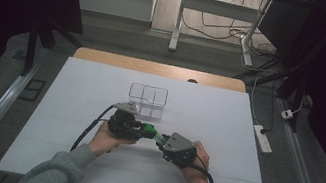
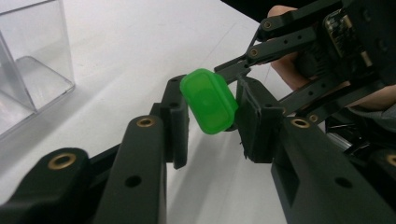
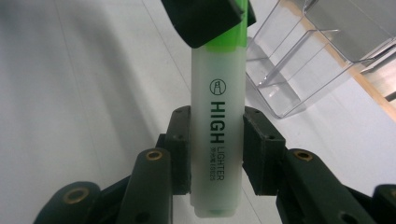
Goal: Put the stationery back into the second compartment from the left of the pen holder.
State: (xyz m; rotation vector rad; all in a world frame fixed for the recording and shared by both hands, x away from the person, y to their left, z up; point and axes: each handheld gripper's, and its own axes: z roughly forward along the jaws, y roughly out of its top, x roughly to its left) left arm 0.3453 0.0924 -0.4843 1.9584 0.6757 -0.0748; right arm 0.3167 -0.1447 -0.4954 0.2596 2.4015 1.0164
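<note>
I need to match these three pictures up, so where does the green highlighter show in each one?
High view: highlighter lies level between the two grippers, below the clear organizer.
Left gripper view: its green cap end at centre, between the black jaws.
Right gripper view: its pale barrel upright at centre, clamped by the jaws.
Shared landmark: the clear organizer.

White counter [image 1: 69, 120] free on the left, on the right and near the person, clear plastic organizer [image 1: 147, 100] standing just behind both claws, blocking the way forward
</note>
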